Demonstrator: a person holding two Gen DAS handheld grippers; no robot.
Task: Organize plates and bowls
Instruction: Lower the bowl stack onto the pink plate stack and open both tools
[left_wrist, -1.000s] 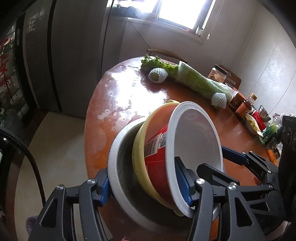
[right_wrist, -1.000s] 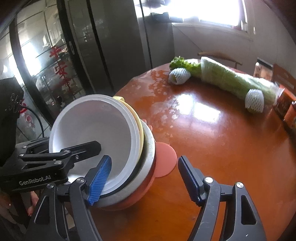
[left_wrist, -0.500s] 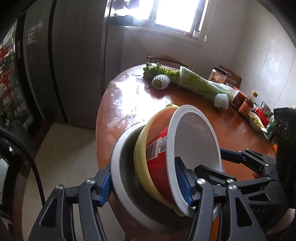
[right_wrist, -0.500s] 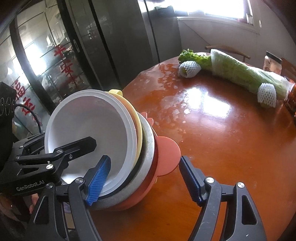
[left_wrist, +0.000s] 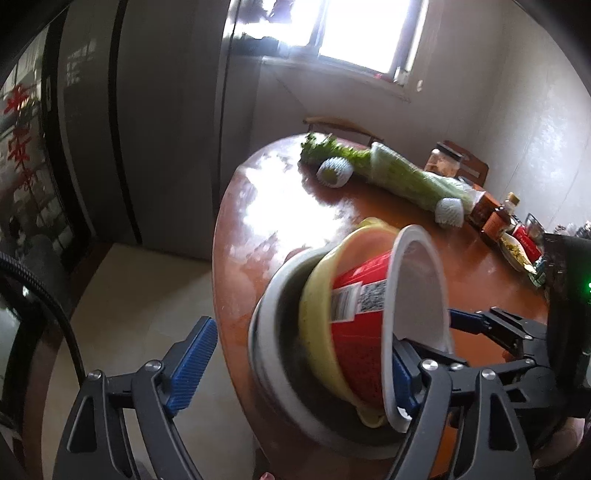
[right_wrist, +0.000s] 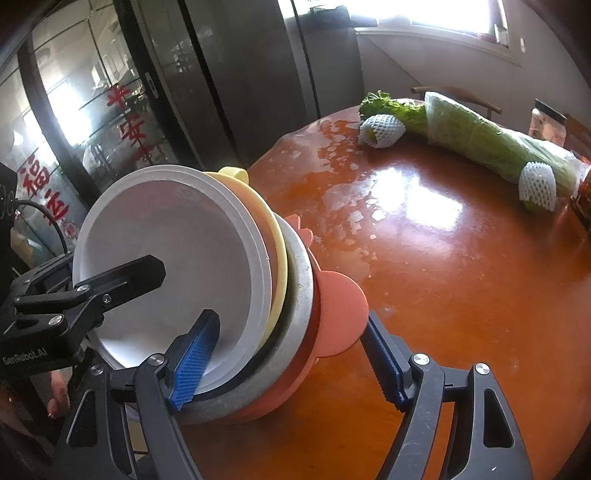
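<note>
We've got the whole stack (right_wrist: 236, 280) nested and tipped on its side: the white-lined red bowl (left_wrist: 373, 314) sits inside the yellow bowl (left_wrist: 314, 317), that one inside the grey metal bowl (left_wrist: 273, 354), and a salmon-pink plate (right_wrist: 340, 314) backs it all. It hangs over the near edge of the round wooden table (right_wrist: 461, 277), and we can't tell from either view whether any part of it rests on the wood.

Our right gripper (right_wrist: 291, 358) is clamped across the pile, 1 blue pad inside the white bowl and the other pressing the pink plate from behind. Our left gripper (left_wrist: 295, 362) is spread wide; its right pad sits against the white bowl's rim, while the left pad hangs apart from the metal bowl, so it isn't gripping anything.

Progress-wise, the nesting looks done: 3 bowls and 1 plate are gathered into 1 pile. What's left, we reckon, is carrying it to wherever it belongs and setting it down upright. No cupboard or rack shows yet.

Further back on the table lie wrapped greens (right_wrist: 491, 136), 2 fruits in foam netting (right_wrist: 380, 129) and some jars (left_wrist: 495, 218).
</note>
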